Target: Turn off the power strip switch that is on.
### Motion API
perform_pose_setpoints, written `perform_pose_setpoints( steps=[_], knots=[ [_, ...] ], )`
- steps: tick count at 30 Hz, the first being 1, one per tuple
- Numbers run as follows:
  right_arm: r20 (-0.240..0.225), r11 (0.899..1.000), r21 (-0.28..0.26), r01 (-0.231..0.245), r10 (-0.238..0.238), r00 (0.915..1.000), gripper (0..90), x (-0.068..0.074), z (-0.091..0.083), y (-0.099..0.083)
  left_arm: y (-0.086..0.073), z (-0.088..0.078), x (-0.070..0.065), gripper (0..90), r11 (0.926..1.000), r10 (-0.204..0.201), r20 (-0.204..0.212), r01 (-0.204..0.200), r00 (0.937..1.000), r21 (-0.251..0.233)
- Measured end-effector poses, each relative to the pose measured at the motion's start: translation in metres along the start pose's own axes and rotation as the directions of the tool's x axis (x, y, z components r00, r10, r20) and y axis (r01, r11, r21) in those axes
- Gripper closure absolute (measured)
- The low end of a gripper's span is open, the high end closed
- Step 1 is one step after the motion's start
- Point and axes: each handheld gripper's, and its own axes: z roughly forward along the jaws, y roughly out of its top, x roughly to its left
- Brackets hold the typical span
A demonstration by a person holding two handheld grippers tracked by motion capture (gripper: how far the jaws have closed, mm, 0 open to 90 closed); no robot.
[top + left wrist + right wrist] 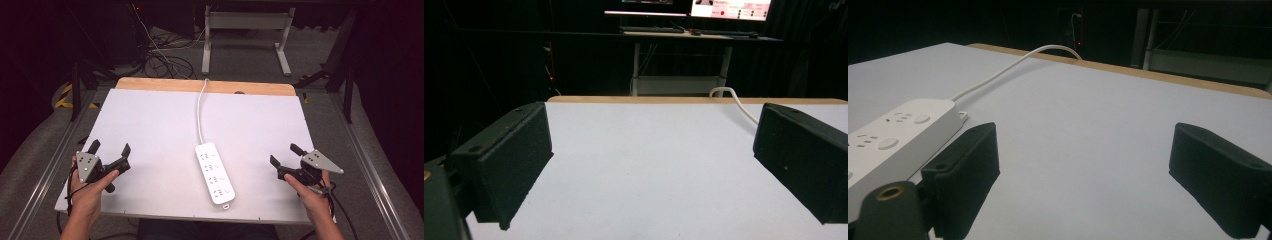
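A white power strip lies in the middle of the white table, near its front edge, and its white cord runs back over the far edge. The strip also shows at the left of the right gripper view, beside the left jaw. My left gripper rests at the front left of the table, open, with bare table between its jaws. My right gripper sits at the front right, open and empty, a hand's width right of the strip.
A wooden strip borders the table's far edge. Beyond it stand a white desk frame and loose cables on the floor. A desk with monitors shows far off in the left gripper view. Metal rails flank the table.
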Motion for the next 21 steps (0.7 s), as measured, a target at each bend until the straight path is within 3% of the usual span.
perform_pose_setpoints(
  steps=[9,18,21],
  knots=[
    [0.007,1.0,-0.004,-0.01,0.01,0.9999,13.4,-0.0006,-0.0006,-0.0001,0.0002,0.0006,0.0,2.8,1.0,0.0,0.001,0.0,1.0,0.001],
    [0.016,1.0,0.008,-0.026,0.026,0.9995,26.4,-0.0022,0.0005,0.0006,0.0008,0.0007,0.0009,2.9,1.0,-0.002,-0.003,0.002,1.0,0.0],
    [0.029,0.999,0.021,-0.028,0.027,0.9992,38.4,-0.002,-0.0005,0.0014,0.0007,0.0037,0.0009,3.0,1.0,0.002,0.0,-0.002,1.0,0.002]
  ],
)
